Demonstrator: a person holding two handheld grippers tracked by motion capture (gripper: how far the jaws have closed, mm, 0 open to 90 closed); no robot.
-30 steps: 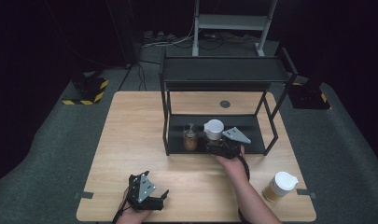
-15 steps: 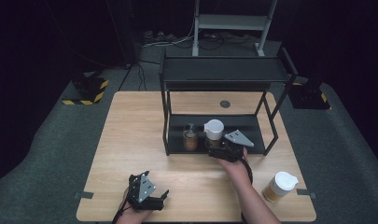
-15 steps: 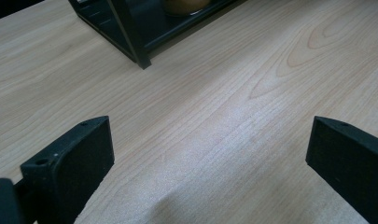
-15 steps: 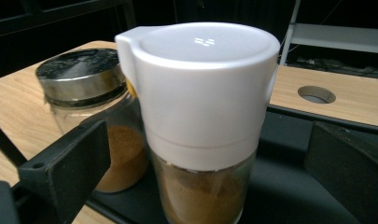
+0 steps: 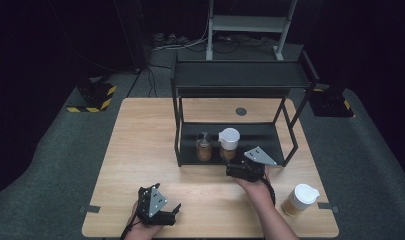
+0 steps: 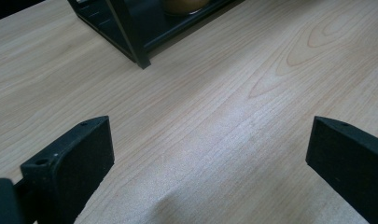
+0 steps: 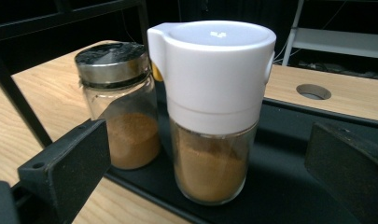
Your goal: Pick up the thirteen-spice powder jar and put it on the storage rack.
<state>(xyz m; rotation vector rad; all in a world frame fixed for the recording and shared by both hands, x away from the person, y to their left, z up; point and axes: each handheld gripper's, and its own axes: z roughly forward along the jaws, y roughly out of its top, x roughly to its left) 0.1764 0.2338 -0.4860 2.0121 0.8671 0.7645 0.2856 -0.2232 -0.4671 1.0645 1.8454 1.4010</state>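
A glass jar with a white lid holds brown powder and stands on the lower shelf of a black rack. Beside it stands a jar with a metal lid. In the high view the white-lidded jar is right of the metal-lidded jar. My right gripper is open, its jaws to either side of the white-lidded jar and short of it. From above, the right gripper sits just in front of the rack. My left gripper rests open near the table's front edge.
A second white-lidded jar stands on the wooden table at the front right. The rack's corner post is ahead of my left gripper. A round hole lies in the tabletop behind the rack.
My right gripper has drawn back a little from the shelf toward the table's front edge. Both jars stay in place on the shelf. The left gripper has not moved.
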